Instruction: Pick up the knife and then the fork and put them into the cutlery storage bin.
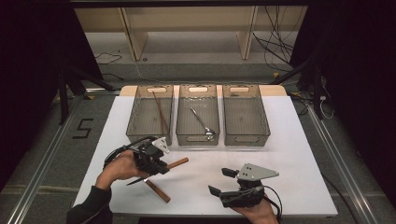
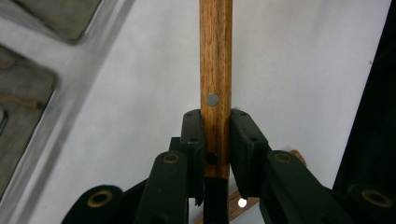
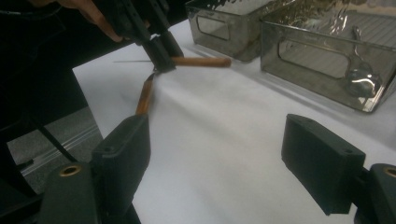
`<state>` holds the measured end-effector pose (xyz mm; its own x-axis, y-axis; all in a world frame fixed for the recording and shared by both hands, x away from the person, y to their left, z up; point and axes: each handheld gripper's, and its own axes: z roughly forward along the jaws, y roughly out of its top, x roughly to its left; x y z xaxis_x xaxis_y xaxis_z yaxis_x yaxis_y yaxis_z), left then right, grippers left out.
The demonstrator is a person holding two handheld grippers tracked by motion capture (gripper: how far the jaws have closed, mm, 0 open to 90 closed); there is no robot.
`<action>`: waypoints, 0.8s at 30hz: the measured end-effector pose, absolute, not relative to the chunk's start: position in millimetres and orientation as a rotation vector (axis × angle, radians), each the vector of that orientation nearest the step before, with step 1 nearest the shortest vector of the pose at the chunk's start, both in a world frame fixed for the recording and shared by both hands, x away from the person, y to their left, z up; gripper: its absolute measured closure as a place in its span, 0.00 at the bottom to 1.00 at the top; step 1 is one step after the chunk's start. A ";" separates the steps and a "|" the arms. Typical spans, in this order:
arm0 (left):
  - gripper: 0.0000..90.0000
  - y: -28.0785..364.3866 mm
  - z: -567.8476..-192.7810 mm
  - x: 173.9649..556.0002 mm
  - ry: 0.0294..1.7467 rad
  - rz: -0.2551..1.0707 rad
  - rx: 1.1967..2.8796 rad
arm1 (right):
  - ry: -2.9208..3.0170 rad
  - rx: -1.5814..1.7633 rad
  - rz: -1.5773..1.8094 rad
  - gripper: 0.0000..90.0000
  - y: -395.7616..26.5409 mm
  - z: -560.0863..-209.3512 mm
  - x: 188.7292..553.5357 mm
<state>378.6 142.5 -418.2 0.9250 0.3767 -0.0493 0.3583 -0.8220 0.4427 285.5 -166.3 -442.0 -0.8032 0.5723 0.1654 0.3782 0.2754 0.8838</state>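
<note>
The left gripper (image 1: 156, 167) is over the near left part of the white table (image 1: 289, 154), its two jaws clamped on the wooden handle of a knife (image 1: 176, 163), gripping near the end where the dark blade begins; the handle points off to the right and the thin blade sticks out the other way, toward the person's hand. In the left gripper view the handle (image 2: 215, 70) runs straight up between the two black pads, with one metal rivet showing. Just below it a second knife (image 1: 156, 190) lies flat on the table (that makes two knives with wooden handles, one held and one lying). Behind them three clear plastic bins stand side by side in a row: the left bin (image 1: 135, 109) holds thin brown sticks, the middle bin (image 1: 183, 112) holds one metal spoon (image 1: 204, 125), and the right bin (image 1: 264, 116) looks bare inside. At the near right, the right gripper (image 1: 222, 181) rests low over the table with its jaws wide apart and nothing between them.
</note>
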 end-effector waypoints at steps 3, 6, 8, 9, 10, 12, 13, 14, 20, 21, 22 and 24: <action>0.85 130.8 -416.8 376.0 0.495 0.027 2.626 | 2.348 0.863 1.535 0.27 -164.7 -439.5 284.3; 0.85 119.2 -416.7 373.6 0.455 0.005 2.629 | 2.339 0.824 1.522 0.27 -162.0 -437.0 282.8; 0.85 112.3 -417.2 371.0 0.439 -0.013 2.632 | 2.335 0.787 1.499 0.27 -159.6 -435.3 281.0; 0.85 109.8 -417.7 369.8 0.421 -0.018 2.632 | 2.336 0.770 1.492 0.27 -158.3 -434.3 280.1; 0.85 107.3 -418.1 368.4 0.406 -0.029 2.633 | 2.337 0.752 1.488 0.27 -156.8 -433.7 279.1; 0.85 103.2 -419.1 365.3 0.387 -0.042 2.649 | 2.346 0.703 1.459 0.27 -153.7 -432.8 277.2; 0.85 102.1 -419.0 364.0 0.380 -0.048 2.656 | 2.352 0.680 1.446 0.27 -151.8 -432.5 276.3; 0.85 101.1 -419.0 362.9 0.368 -0.050 2.658 | 2.358 0.657 1.432 0.27 -150.0 -432.5 275.4; 0.85 93.3 -416.6 354.3 0.308 -0.068 2.683 | 2.397 0.509 1.322 0.28 -135.1 -433.9 270.1; 0.85 92.2 -416.4 353.3 0.314 -0.069 2.680 | 2.399 0.488 1.297 0.28 -132.1 -434.4 269.3; 0.85 91.5 -416.2 352.9 0.304 -0.072 2.684 | 2.398 0.475 1.274 0.28 -128.9 -435.0 268.7; 0.85 90.2 -416.7 352.3 0.300 -0.077 2.688 | 2.397 0.422 1.228 0.29 -123.5 -436.7 268.6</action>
<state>352.3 90.2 -416.7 0.9750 0.1980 -0.1006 0.2220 -0.8831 0.4134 268.6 -123.5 -436.7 -0.8691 0.4425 -0.2211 0.0792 0.5657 0.8208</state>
